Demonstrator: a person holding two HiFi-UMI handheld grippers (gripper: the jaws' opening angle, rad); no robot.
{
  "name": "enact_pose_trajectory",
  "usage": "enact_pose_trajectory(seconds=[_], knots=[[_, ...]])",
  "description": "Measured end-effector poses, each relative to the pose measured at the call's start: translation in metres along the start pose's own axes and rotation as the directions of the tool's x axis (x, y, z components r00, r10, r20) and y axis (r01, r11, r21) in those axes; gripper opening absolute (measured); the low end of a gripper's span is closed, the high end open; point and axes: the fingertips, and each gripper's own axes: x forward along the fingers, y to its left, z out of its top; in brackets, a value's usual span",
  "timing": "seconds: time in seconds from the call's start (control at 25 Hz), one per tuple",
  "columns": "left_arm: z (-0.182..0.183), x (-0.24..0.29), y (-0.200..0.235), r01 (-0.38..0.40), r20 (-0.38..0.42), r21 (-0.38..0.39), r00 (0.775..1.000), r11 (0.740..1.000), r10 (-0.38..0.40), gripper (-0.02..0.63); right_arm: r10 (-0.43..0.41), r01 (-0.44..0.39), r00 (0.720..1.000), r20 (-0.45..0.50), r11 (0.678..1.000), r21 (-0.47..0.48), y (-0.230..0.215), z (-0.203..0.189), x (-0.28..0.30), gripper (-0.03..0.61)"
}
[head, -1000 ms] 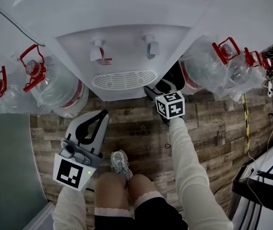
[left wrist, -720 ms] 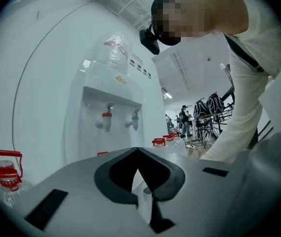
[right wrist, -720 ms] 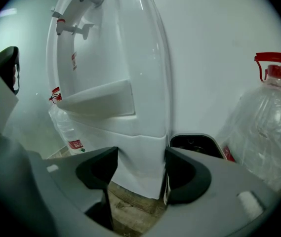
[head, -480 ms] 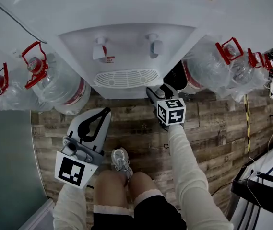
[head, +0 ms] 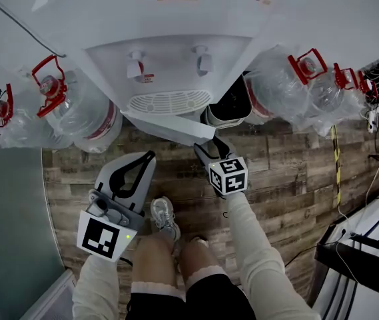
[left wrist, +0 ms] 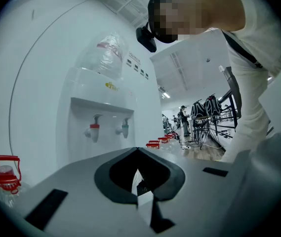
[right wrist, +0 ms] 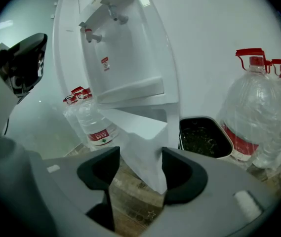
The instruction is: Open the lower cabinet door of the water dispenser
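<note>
The white water dispenser (head: 169, 52) stands ahead, its taps over a grille. Its lower cabinet door (head: 166, 127) hangs partly swung out over the wooden floor. My right gripper (head: 206, 145) is at the door's free edge. In the right gripper view the door (right wrist: 142, 137) sits between the jaws of the right gripper (right wrist: 138, 162): the right-hand jaw touches it, while floor shows between it and the other jaw. These jaws have just been closing a little. My left gripper (head: 148, 155) hovers lower left, away from the dispenser, its tips (left wrist: 137, 154) together, holding nothing.
Large water bottles with red caps stand left (head: 86, 119) and right (head: 282, 85) of the dispenser. A black bin (head: 229, 105) sits beside the door on the right. My shoe (head: 164, 219) is on the floor below. Cables and frames fill the right edge.
The cabinet door has swung out from the dispenser's front. My right gripper has drawn back toward me with the door edge between its jaws. The left gripper has barely shifted.
</note>
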Motion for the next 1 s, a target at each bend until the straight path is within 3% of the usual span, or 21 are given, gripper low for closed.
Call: enact_pose_trajectory(seconds=[0.4, 0.64, 0.72, 0.84, 1.0], knots=[[0.025, -0.023, -0.006, -0.018, -0.006, -0.006, 1.0, 1.0, 0.018, 0.002, 0.058, -0.059, 0.996, -0.064, 0.998, -0.001, 0.048, -0.026, -0.03, 0.278], [0.046, -0.035, -0.011, -0.024, -0.009, -0.008, 1.0, 1.0, 0.024, 0.002, 0.043, -0.043, 0.999, 0.021, 0.998, -0.035, 0.059, 0.01, -0.058, 0.271], [0.058, -0.039, -0.014, -0.026, -0.011, -0.011, 1.0, 1.0, 0.026, 0.002, 0.038, -0.034, 0.997, 0.063, 0.998, -0.054, 0.064, 0.032, -0.074, 0.212], [0.08, -0.046, -0.02, -0.025, -0.008, -0.012, 1.0, 1.0, 0.025, 0.002, 0.02, -0.01, 0.991, 0.129, 0.997, -0.074, 0.074, 0.068, -0.102, 0.019], [0.113, -0.055, -0.029, -0.024, -0.005, -0.007, 1.0, 1.0, 0.024, 0.002, 0.025, -0.013, 0.984, 0.175, 0.997, -0.071, 0.09, 0.103, -0.138, 0.008]])
